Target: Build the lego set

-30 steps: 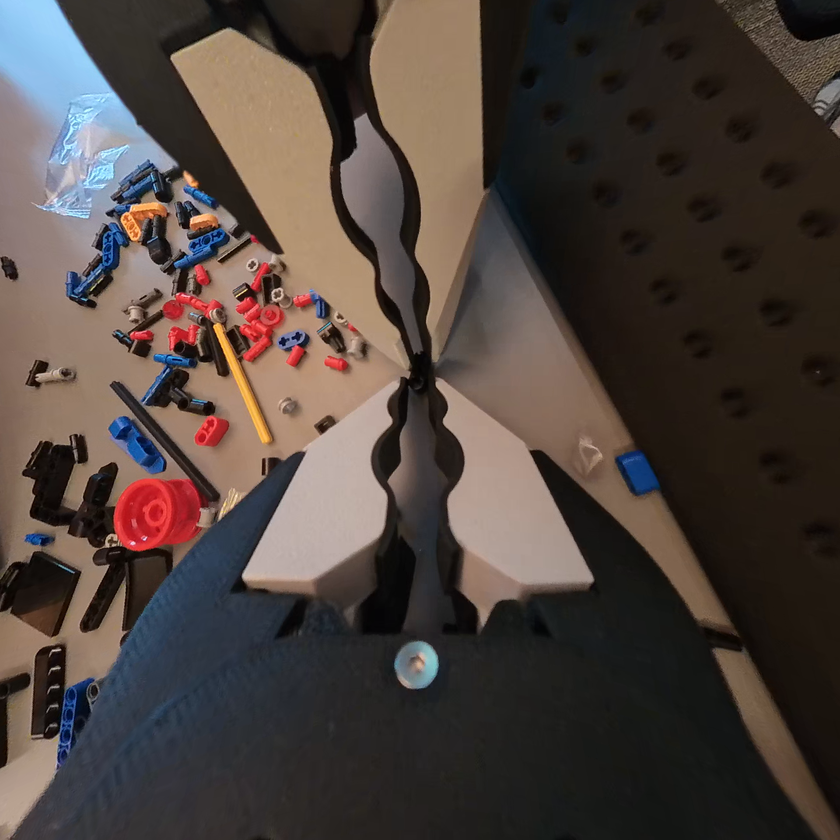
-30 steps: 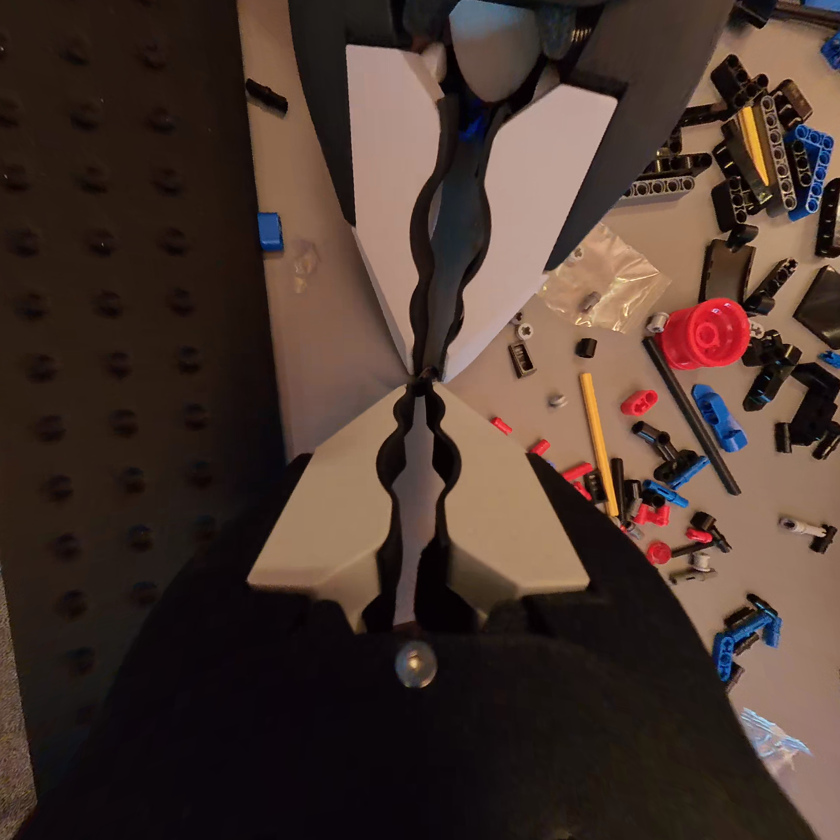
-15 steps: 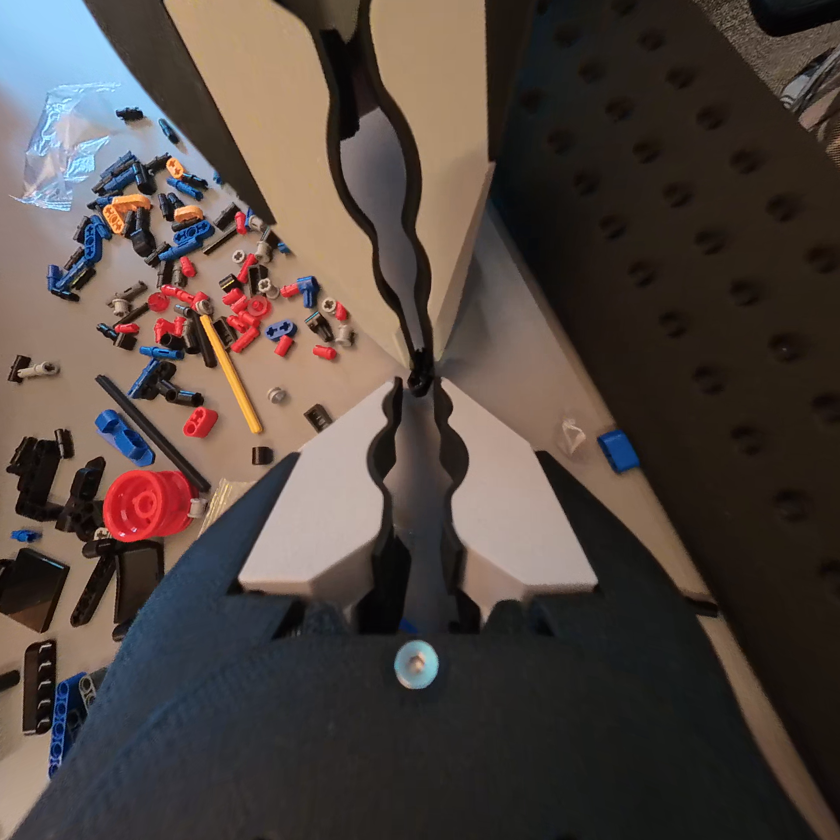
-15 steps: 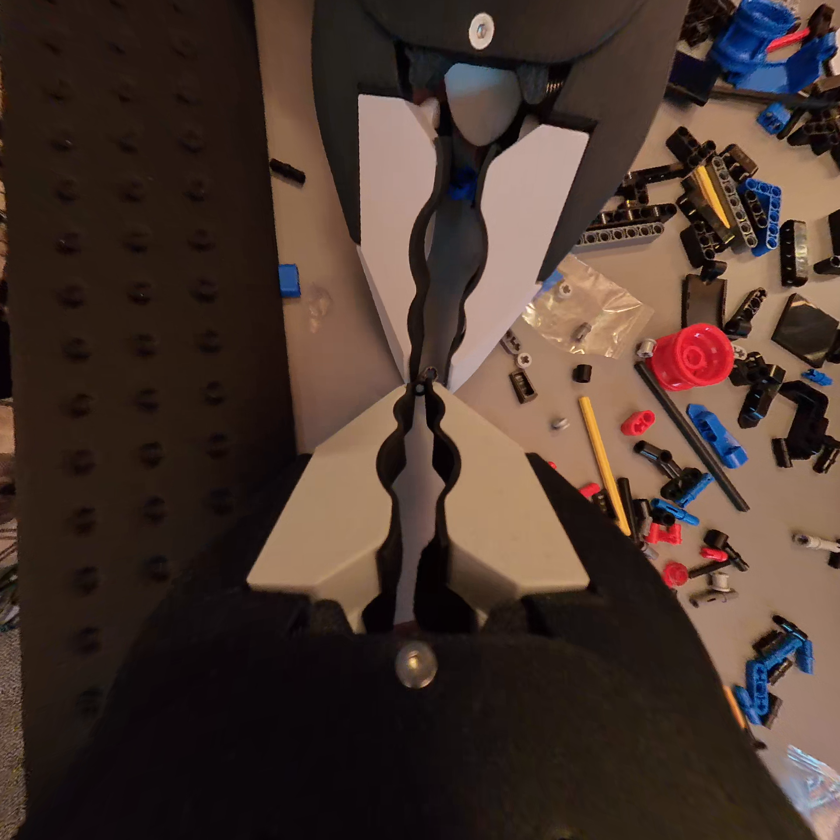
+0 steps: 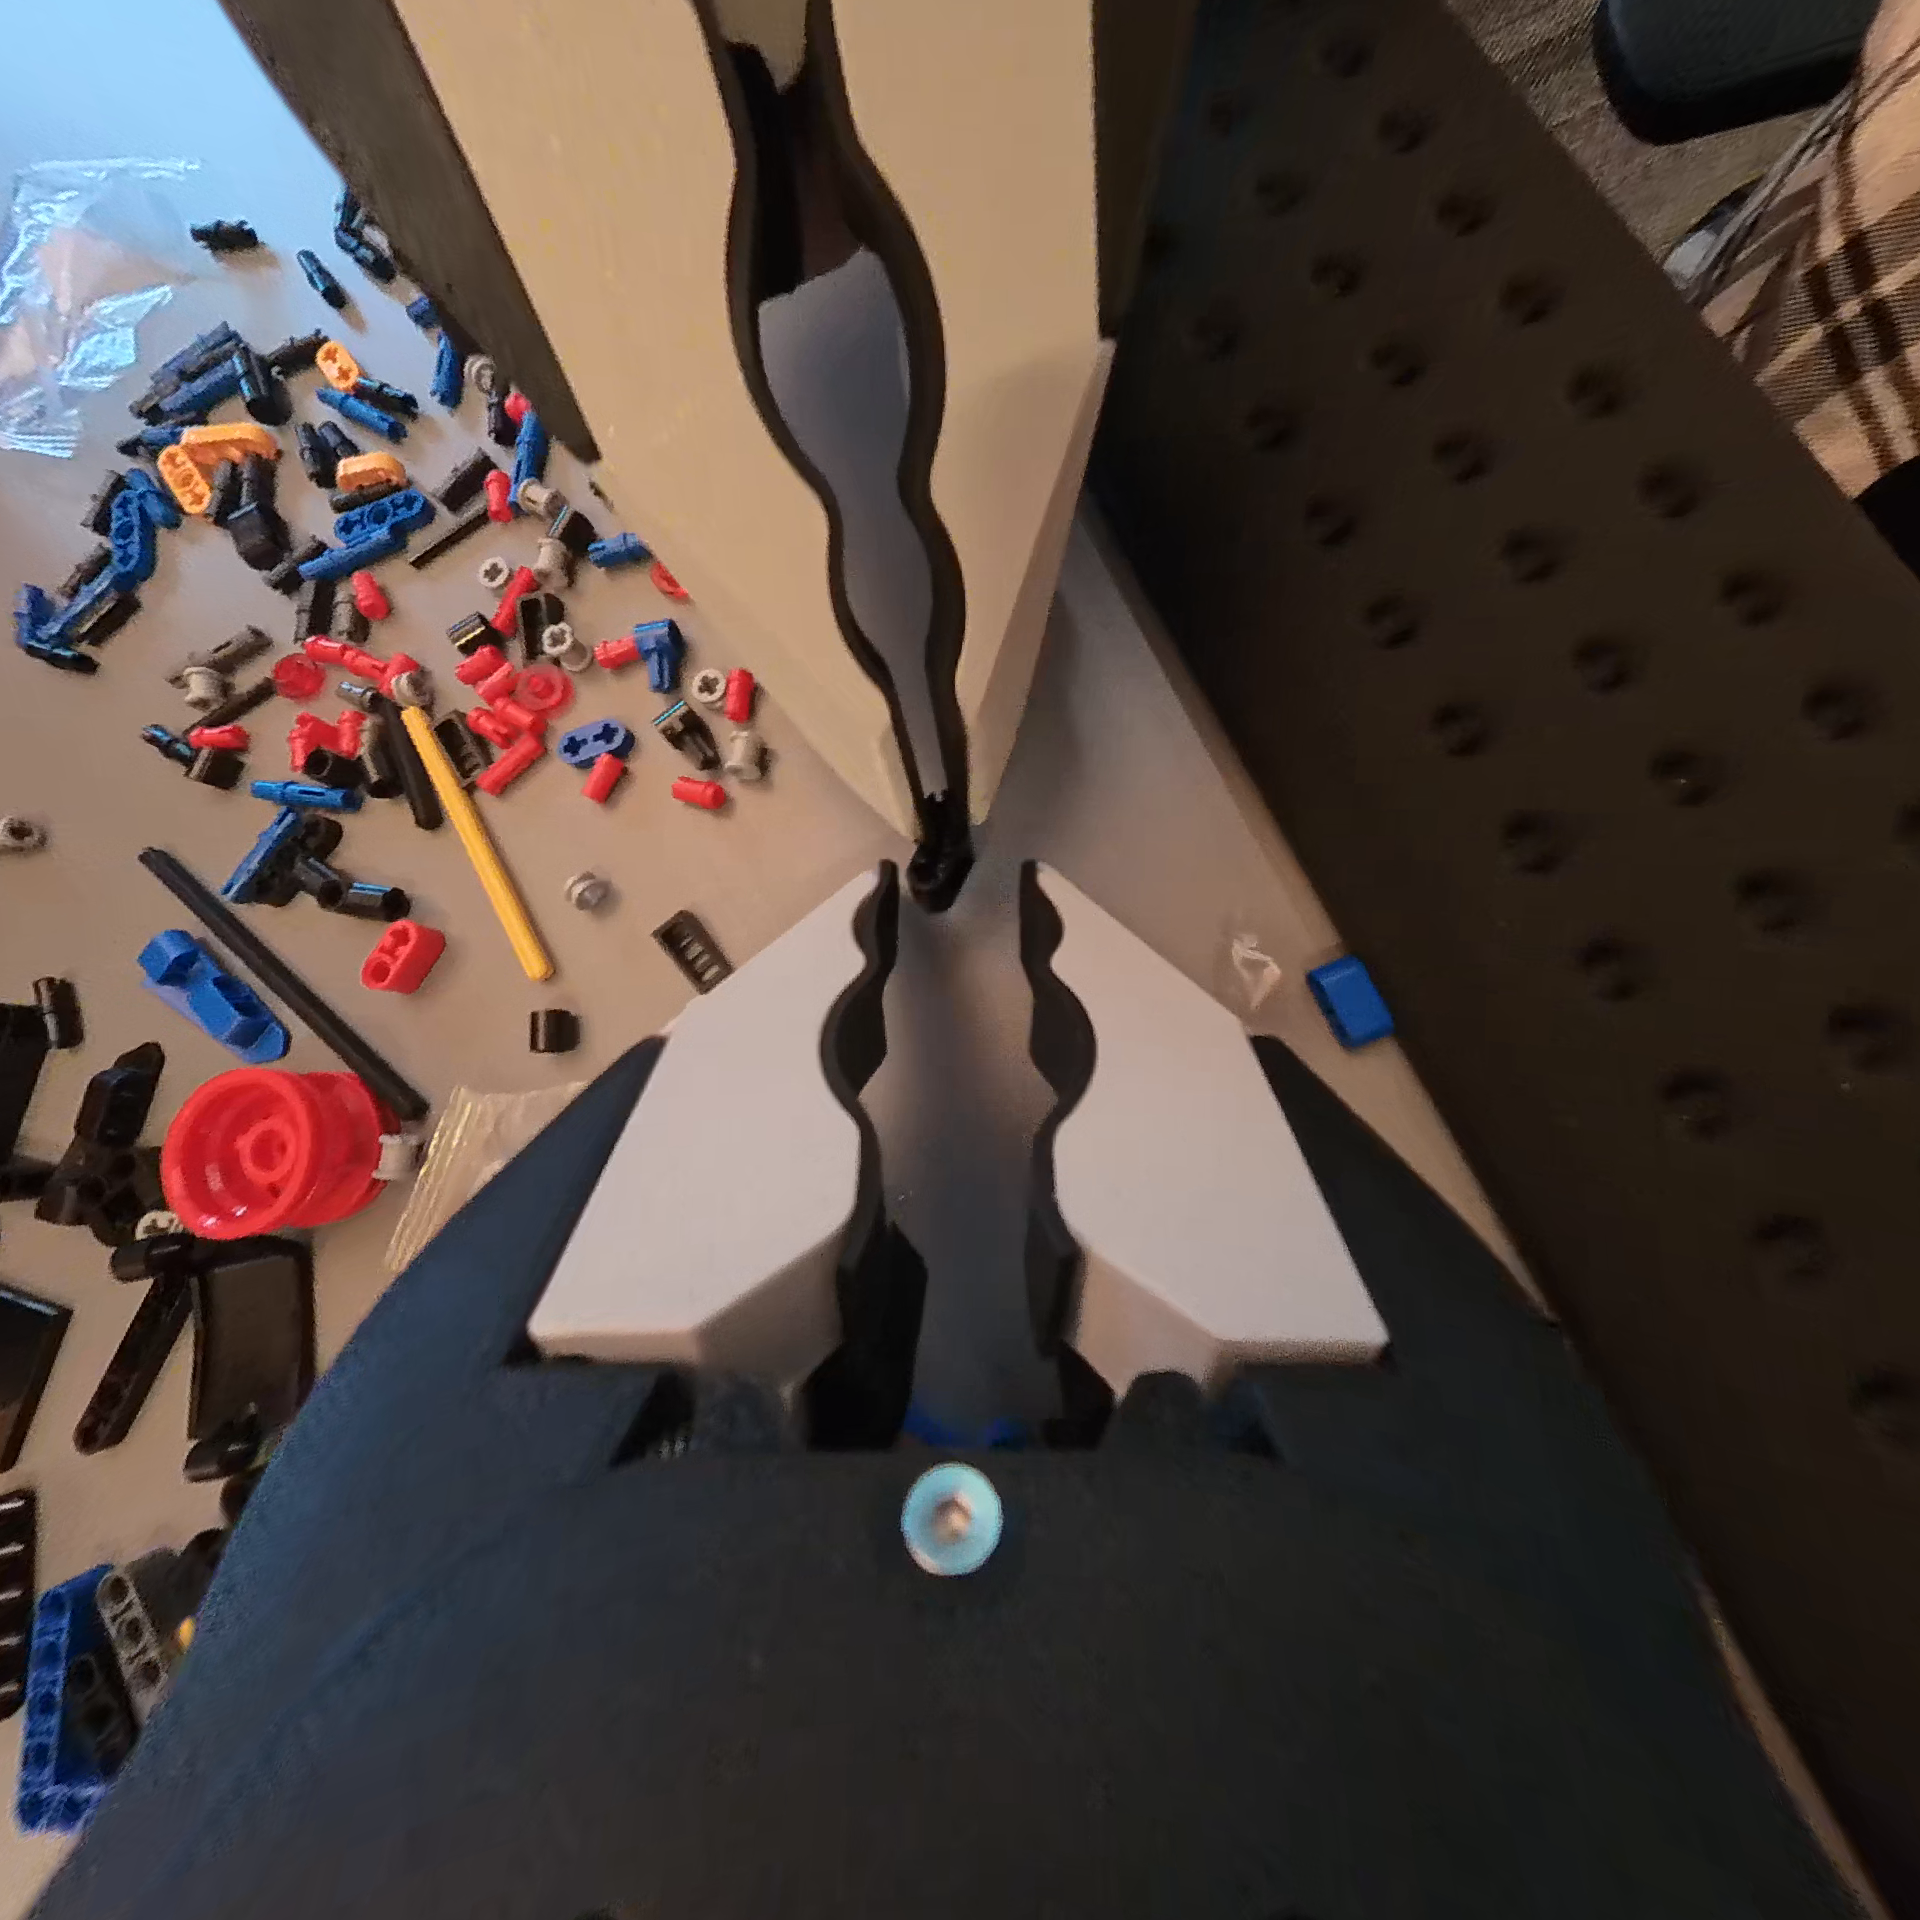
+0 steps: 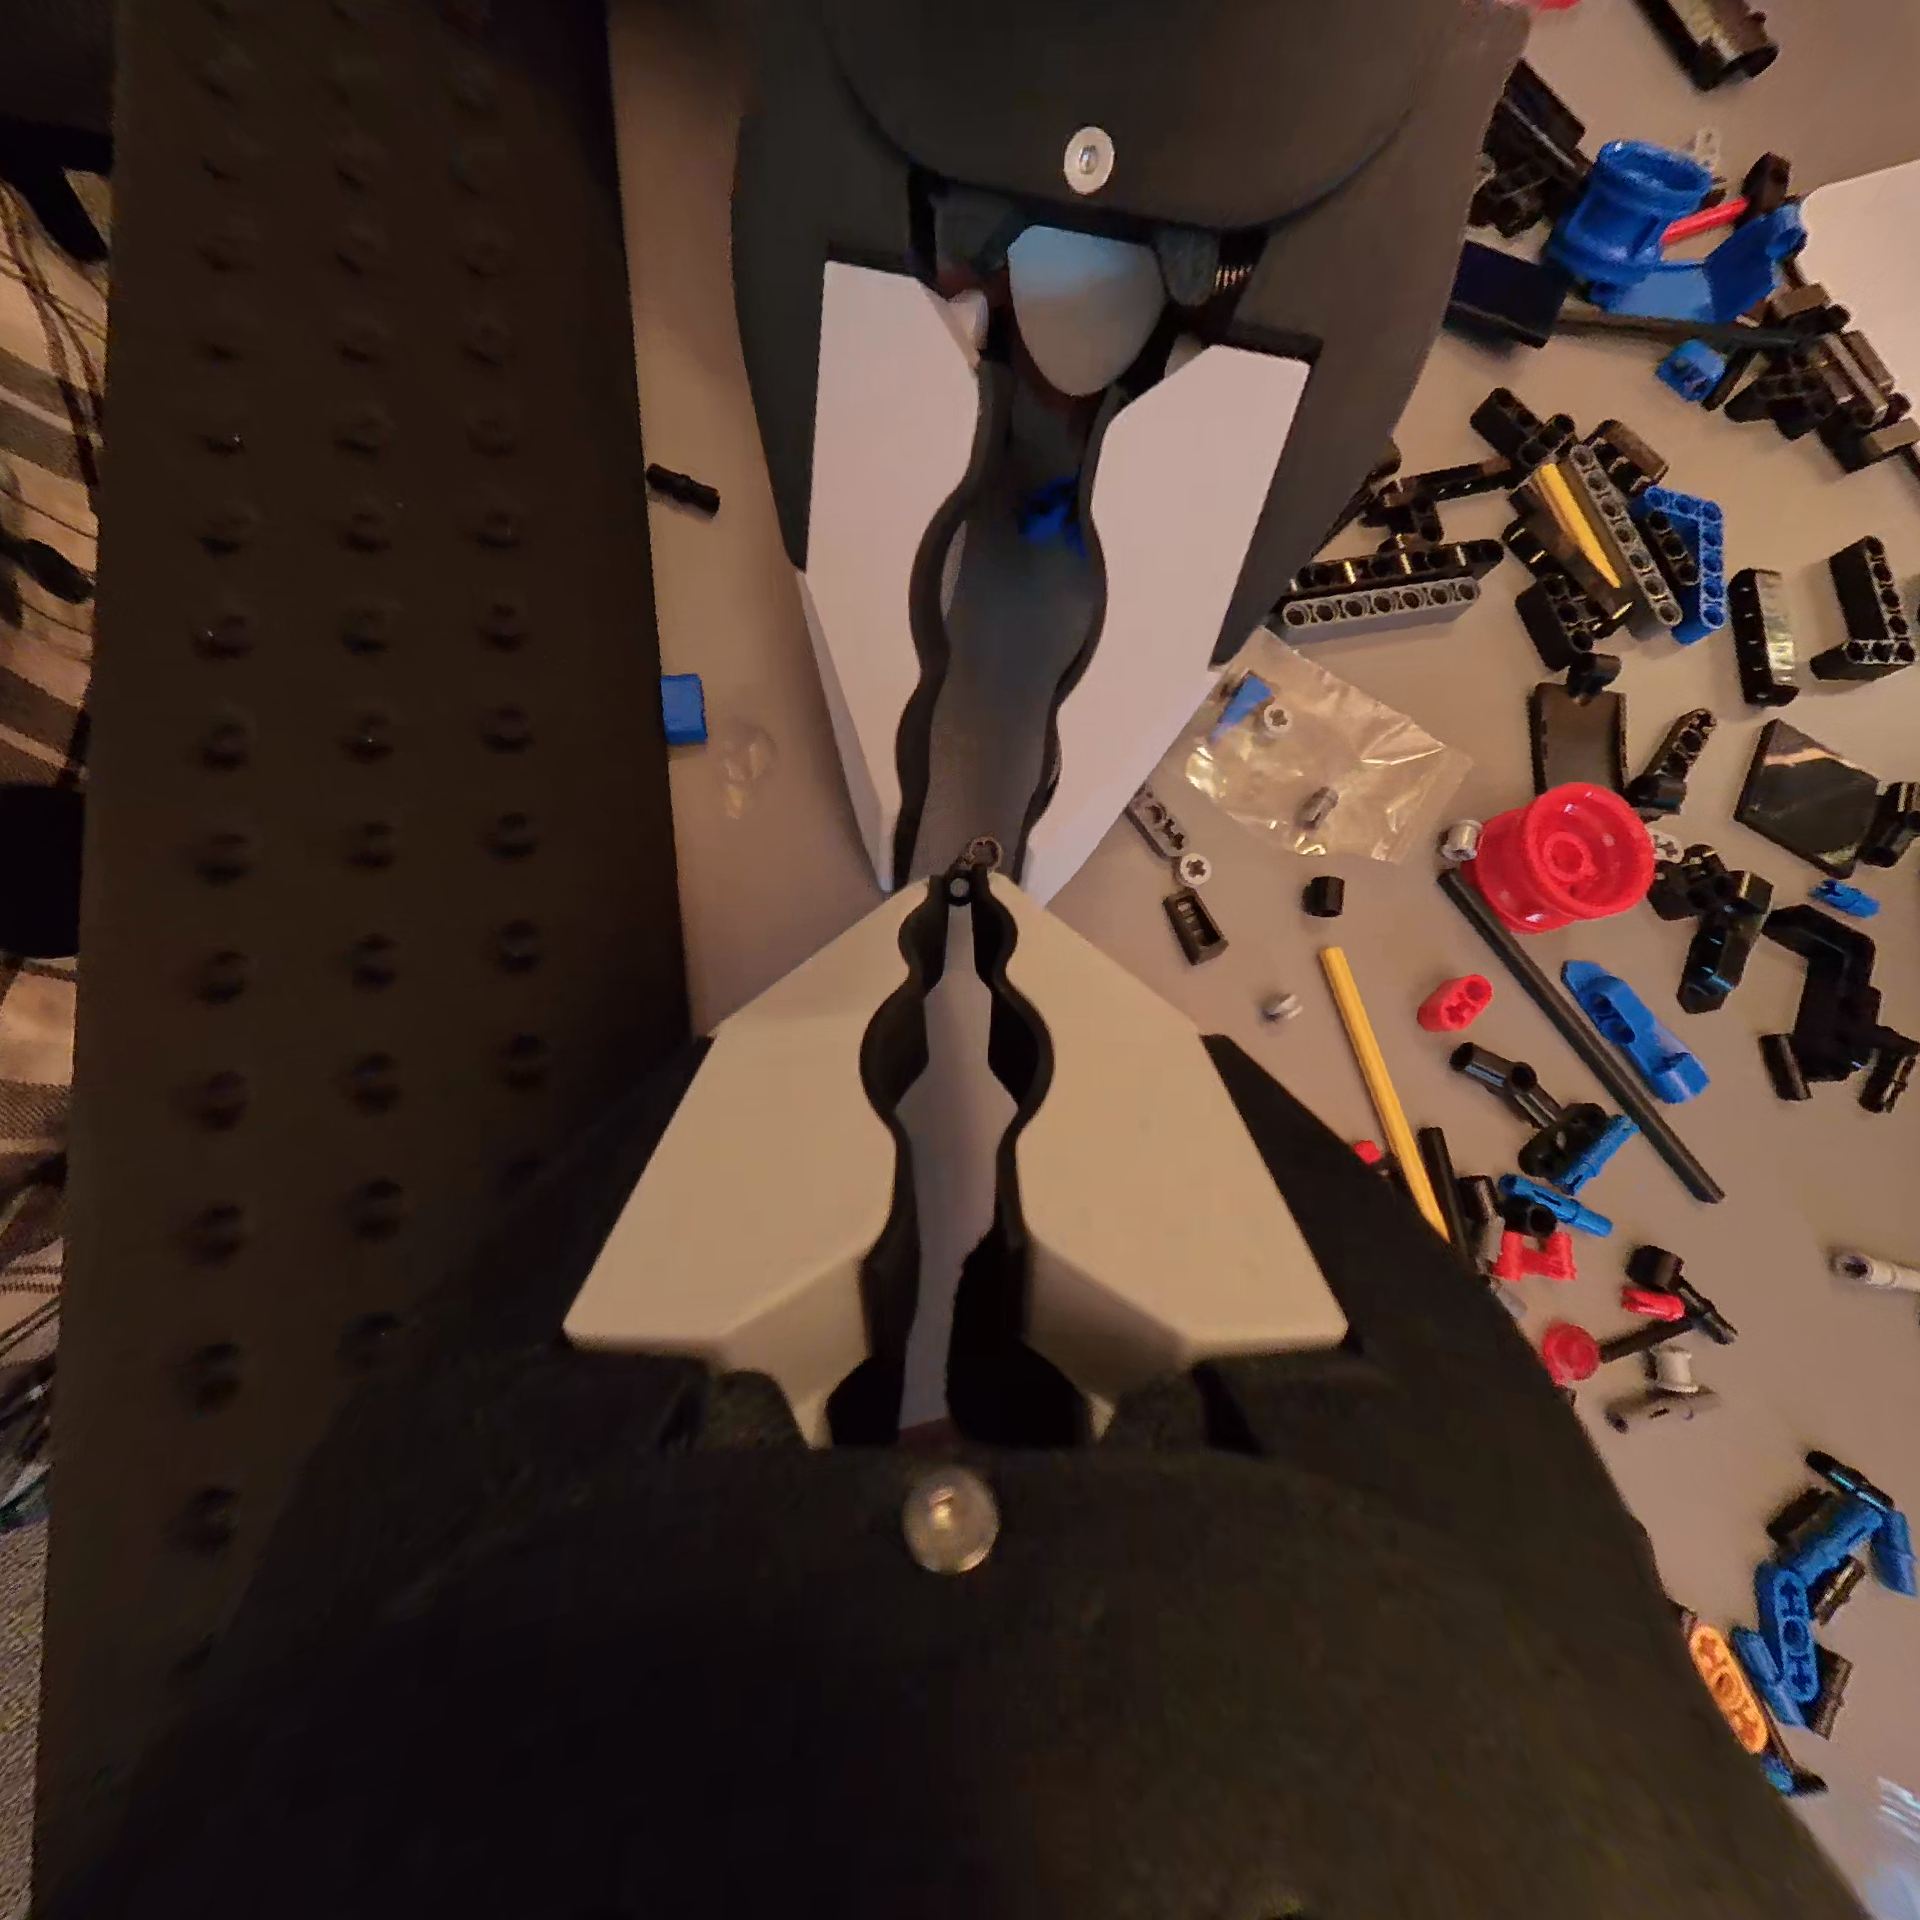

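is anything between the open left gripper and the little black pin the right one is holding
Nothing visible. The black pin, pinched at the right gripper tips, sits just beyond the left gripper fingertips, nearer its left finger, with only bare table behind it.

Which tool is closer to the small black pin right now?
Right. The right tool is shut on the small black pin, pinching it at its tips. The left tool is open, its tips either side of the pin's free end.
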